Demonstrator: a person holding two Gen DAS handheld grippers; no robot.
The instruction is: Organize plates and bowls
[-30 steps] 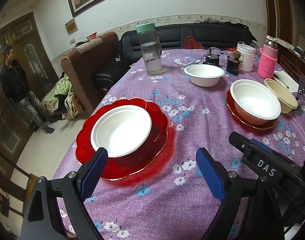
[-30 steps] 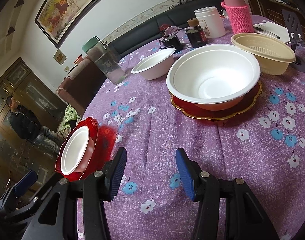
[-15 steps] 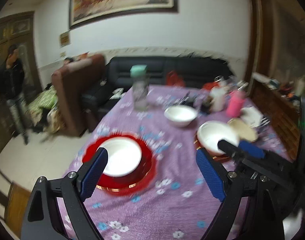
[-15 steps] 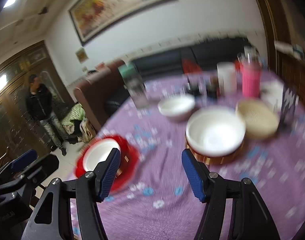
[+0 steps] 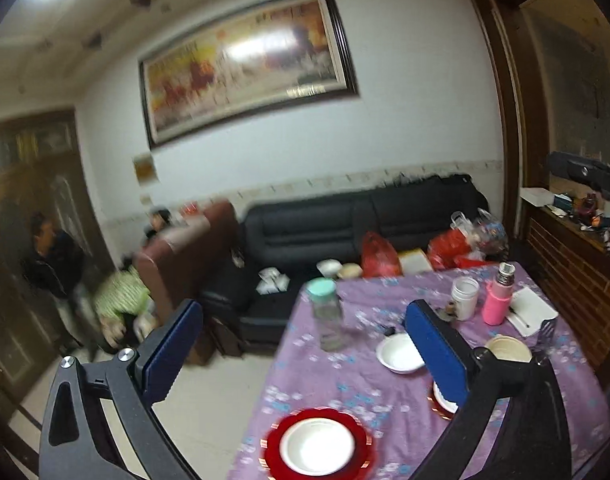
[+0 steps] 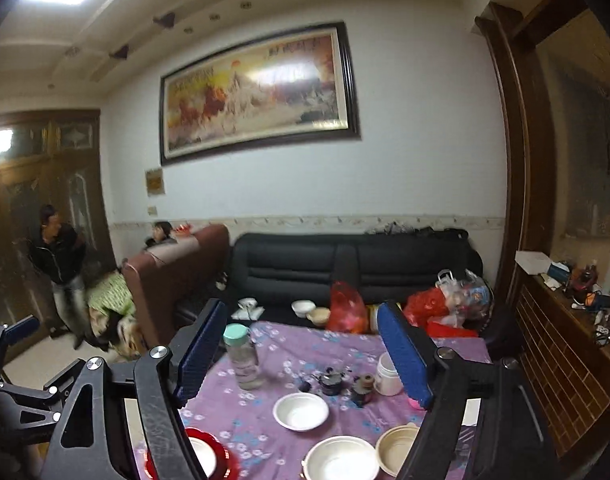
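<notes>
Both grippers are open, empty and held well above and back from the purple flowered table [image 5: 345,384]. My left gripper [image 5: 305,344] looks down on a white bowl [image 5: 317,446] sitting in a red plate [image 5: 275,438] at the near left. A second white bowl on a red plate [image 5: 441,396] is half hidden behind the right finger. A loose white bowl [image 5: 399,354] and a beige bowl [image 5: 507,350] lie farther back. My right gripper [image 6: 303,348] sees the same: loose white bowl [image 6: 301,410], white bowl on plate [image 6: 341,458], beige bowl [image 6: 399,450], red plate [image 6: 225,456].
A clear bottle with a green lid [image 5: 325,312], a white jar [image 5: 465,298], a pink flask [image 5: 499,300] and small dark pots [image 6: 331,382] stand at the table's far side. A black sofa [image 6: 345,264] with bags is behind. Two people [image 6: 61,264] are at the left.
Both grippers have risen and pulled back from the table and tilted up, so the dishes look small and low in view. Both stayed open. The dishes have not moved.
</notes>
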